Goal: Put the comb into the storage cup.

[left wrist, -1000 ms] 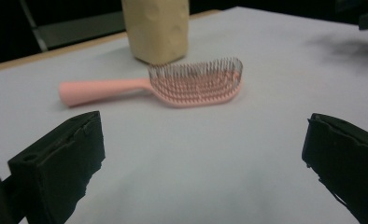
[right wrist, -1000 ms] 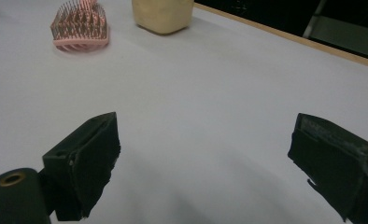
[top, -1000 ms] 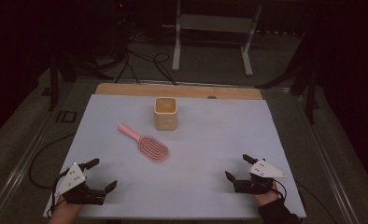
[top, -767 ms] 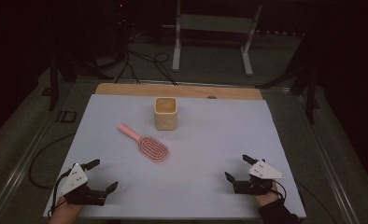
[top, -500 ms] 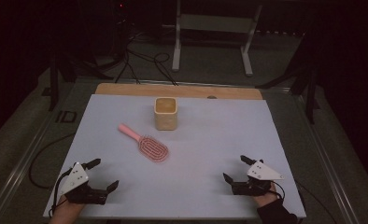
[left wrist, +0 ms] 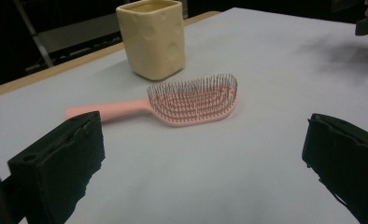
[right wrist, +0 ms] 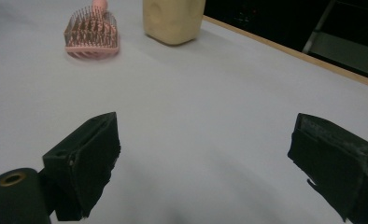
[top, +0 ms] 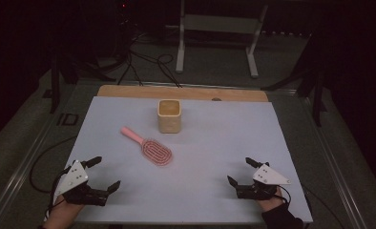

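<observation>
The pink brush [top: 149, 147] lies bristles up mid-table, just in front of the yellow cup [top: 169, 115], apart from it. No writing is legible on either. The left gripper [top: 107, 172] and right gripper [top: 239, 171] sit at the near corners, jaws spread wide and empty, barely moved since a second ago. The left gripper view shows dimples [left wrist: 173, 45] on the cup's side.
</observation>
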The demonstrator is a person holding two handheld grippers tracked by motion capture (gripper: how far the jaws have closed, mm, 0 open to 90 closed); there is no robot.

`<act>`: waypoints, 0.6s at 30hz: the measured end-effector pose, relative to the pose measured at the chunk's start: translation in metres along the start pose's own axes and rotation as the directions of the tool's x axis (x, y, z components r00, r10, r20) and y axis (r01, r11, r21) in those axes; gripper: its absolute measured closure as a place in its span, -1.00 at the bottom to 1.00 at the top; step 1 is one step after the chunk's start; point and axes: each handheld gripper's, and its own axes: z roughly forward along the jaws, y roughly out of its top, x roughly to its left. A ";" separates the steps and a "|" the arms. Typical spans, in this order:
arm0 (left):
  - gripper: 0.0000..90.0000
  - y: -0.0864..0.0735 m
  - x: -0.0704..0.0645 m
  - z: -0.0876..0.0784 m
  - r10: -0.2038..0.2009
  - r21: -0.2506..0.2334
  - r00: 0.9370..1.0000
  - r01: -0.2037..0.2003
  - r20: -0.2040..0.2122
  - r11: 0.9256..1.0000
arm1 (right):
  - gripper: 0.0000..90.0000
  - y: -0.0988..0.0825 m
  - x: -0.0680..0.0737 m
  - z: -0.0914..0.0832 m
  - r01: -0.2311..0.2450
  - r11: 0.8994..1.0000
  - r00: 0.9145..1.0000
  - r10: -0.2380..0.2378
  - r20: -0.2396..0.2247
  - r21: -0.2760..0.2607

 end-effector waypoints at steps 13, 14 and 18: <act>-1.00 0.028 0.015 -0.010 0.006 -0.022 1.000 -0.006 -0.008 1.000 | -0.81 0.001 -0.001 -0.001 -0.001 1.000 1.000 0.001 0.005 -0.010; -1.00 0.030 0.016 -0.009 0.003 -0.009 1.000 -0.003 -0.006 1.000 | -0.81 0.000 -0.001 -0.001 0.000 1.000 1.000 0.000 0.006 -0.011; -1.00 0.038 0.022 -0.006 -0.031 0.015 0.999 0.031 0.016 0.999 | -0.81 0.001 -0.001 -0.001 -0.008 1.000 1.000 0.008 0.008 -0.015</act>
